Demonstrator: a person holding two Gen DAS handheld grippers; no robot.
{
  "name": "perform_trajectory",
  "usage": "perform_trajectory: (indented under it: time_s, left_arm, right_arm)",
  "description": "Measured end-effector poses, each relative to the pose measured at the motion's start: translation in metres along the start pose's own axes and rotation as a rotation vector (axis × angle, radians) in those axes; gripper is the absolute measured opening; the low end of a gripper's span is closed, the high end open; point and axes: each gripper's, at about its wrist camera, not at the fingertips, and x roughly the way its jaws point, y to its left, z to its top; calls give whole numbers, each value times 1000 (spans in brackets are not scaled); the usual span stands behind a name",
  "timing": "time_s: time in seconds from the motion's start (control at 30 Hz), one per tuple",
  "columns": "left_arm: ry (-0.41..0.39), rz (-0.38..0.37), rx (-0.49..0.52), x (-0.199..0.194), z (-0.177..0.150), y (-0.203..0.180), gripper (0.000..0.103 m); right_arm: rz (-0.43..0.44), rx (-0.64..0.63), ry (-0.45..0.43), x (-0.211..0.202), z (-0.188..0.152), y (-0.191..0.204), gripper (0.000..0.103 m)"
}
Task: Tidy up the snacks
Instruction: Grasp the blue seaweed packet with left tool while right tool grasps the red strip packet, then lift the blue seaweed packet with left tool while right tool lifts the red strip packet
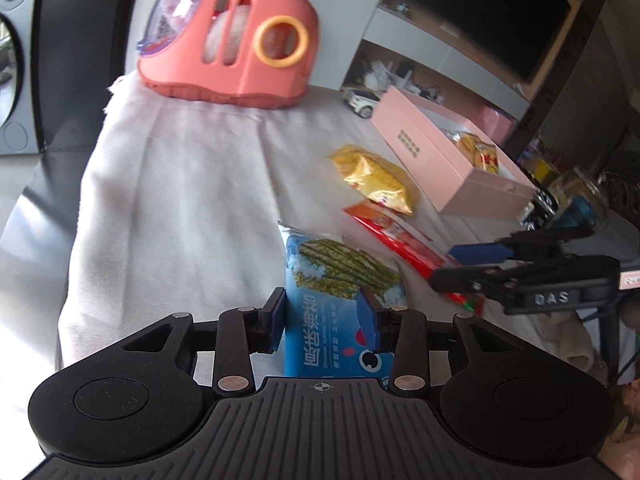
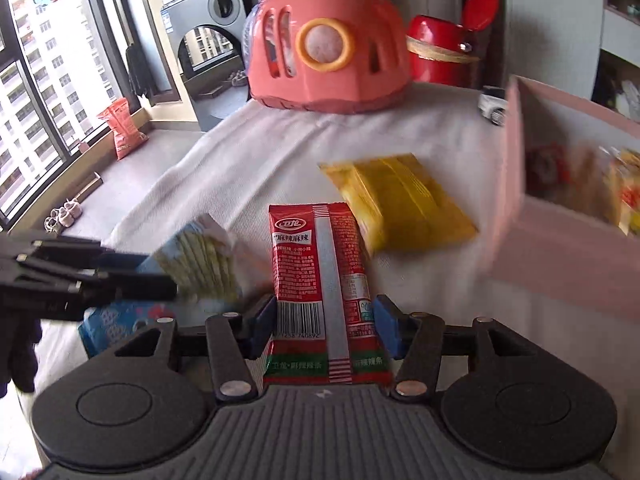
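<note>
Left gripper [image 1: 325, 322] pinching blue seaweed packet [image 1: 336, 304]; right gripper [image 2: 325, 326] pinching red spicy-strip packet [image 2: 324, 292], both near, over white cloth [image 1: 180, 208]. Yellow packet [image 2: 400, 200] lying beyond, pink box [image 1: 444, 160] far right. Likely risk: slick, crinkly foil slipping from smooth pads, or catching box's rigid cardboard wall
</note>
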Motion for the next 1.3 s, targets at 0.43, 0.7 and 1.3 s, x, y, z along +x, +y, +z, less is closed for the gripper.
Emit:
perform_trajectory:
  time_s: [0.43, 0.7, 1.3]
  left_arm:
    - [79, -45, -57, 2, -8, -17, 43]
    - [98, -53, -83, -6, -14, -18, 40]
    - [112, -245, -248, 19, -13, -32, 25]
  right_arm:
    - [-127, -9, -54, -53, -61, -20, 65]
    - [-38, -84, -121, -61, -70, 13, 65]
    - [-73, -197, -140, -52, -81, 37, 64]
